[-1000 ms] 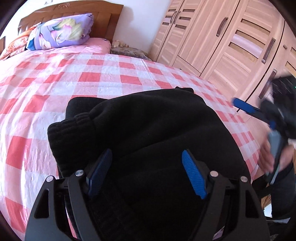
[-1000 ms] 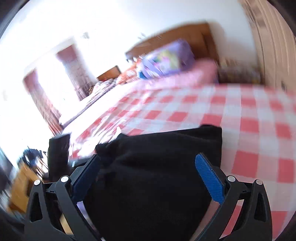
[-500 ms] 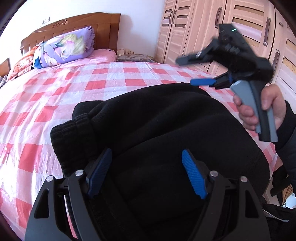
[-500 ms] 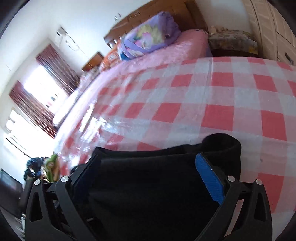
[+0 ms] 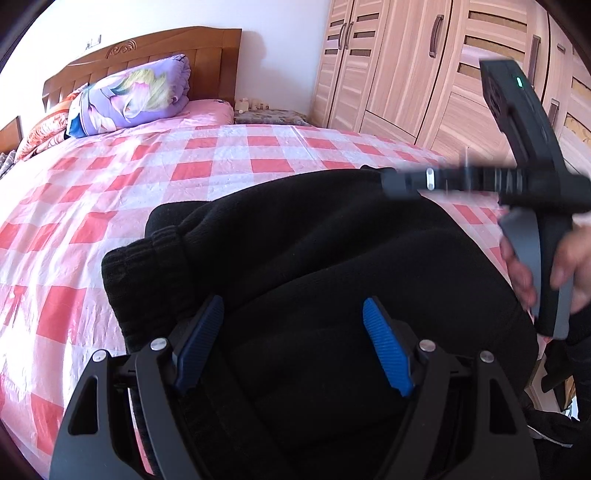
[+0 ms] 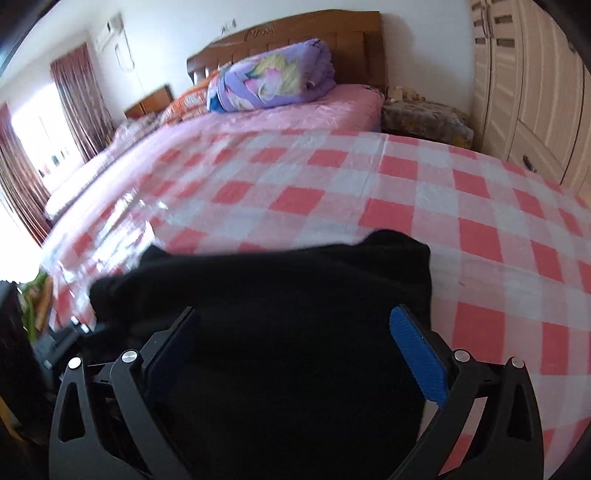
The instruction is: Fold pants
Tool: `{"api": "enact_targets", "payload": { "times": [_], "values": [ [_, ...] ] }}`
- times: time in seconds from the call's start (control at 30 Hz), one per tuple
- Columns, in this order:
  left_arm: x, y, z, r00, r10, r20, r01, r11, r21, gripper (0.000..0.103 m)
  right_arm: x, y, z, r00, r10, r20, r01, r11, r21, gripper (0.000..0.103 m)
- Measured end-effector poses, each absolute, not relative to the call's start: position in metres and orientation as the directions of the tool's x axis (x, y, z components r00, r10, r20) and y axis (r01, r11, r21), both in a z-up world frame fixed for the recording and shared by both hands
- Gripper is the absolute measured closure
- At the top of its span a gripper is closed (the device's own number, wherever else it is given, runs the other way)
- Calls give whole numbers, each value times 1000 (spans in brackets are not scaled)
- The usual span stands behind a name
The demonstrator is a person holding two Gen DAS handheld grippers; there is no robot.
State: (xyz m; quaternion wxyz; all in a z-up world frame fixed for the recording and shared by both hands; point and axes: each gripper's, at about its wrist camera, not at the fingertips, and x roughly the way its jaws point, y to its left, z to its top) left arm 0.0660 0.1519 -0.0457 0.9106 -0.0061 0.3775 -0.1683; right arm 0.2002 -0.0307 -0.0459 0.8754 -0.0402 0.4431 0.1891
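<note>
Pants (image 5: 314, 258) lay bunched on the checked bed (image 5: 221, 155), thick, soft, floppy; best taken at the ribbed cuff (image 5: 147, 269). Left gripper (image 5: 293, 343) and right gripper (image 6: 295, 350) both gaped, empty.

Both wrist views close over pants (image 5: 332, 258), facing headboard (image 6: 295, 33).

- Right gripper (image 5: 402, 182) swung in over the far edge of the black pants (image 5: 332, 266), having been off beside the bed (image 5: 147, 177) a second ago and raised before the wardrobe (image 5: 406, 74) half a second ago
- In the right wrist view, now levelled, facing the headboard (image 6: 295, 33) rather than the window side
</note>
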Motion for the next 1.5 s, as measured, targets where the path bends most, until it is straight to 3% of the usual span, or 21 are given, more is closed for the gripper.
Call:
{"api": "enact_targets", "payload": {
  "times": [0.17, 0.37, 0.47, 0.6, 0.67, 0.7, 0.73, 0.77, 0.83, 1.07, 1.3, 1.5],
  "values": [
    [66, 149, -46, 659, -297, -691, 296, 947, -125, 25, 199, -29, -56, 516, 246, -821, -377, 925, 40, 4],
    [67, 148, -46, 660, -294, -692, 293, 948, -123, 25, 142, -36, -28, 621, 228, -750, -344, 939, 1, 4],
    [67, 149, -46, 662, -295, -689, 294, 948, -124, 25, 113, -33, -43, 611, 199, -766, -378, 924, -61, 4],
    [67, 147, -46, 672, -284, -684, 281, 952, -119, 25, 98, -57, -43, 642, 277, -715, -332, 941, 66, 4],
    [58, 146, -41, 703, -248, -667, 234, 966, -112, 25, 80, -63, -27, 701, 285, -654, -336, 941, 49, 4],
    [50, 142, -38, 721, -219, -657, 213, 973, -90, 21, 70, -65, -22, 728, 281, -626, -343, 939, 23, 4],
    [38, 137, -33, 748, -184, -638, 193, 979, -56, 7, 59, -67, -19, 754, 266, -600, -336, 942, -5, 4],
    [26, 133, -29, 773, -155, -615, 173, 984, -31, 1, 47, -71, -18, 779, 248, -576, -316, 949, -19, 4],
    [0, 126, -21, 814, -109, -571, 139, 990, 9, 2, 22, -81, -24, 799, 259, -542, -304, 953, 8, 4],
    [-46, 109, -4, 853, -58, -518, 50, 998, -29, 2, -5, -93, -45, 763, 257, -593, -303, 953, 23, 4],
    [-59, 83, -14, 830, 62, -555, -26, 997, 73, 2, -15, -98, -50, 761, 254, -597, -295, 955, 31, 4],
    [-59, 88, -18, 820, 57, -569, -32, 998, 54, 2, -13, -100, -52, 756, 258, -602, -290, 956, 45, 4]
  ]
}}
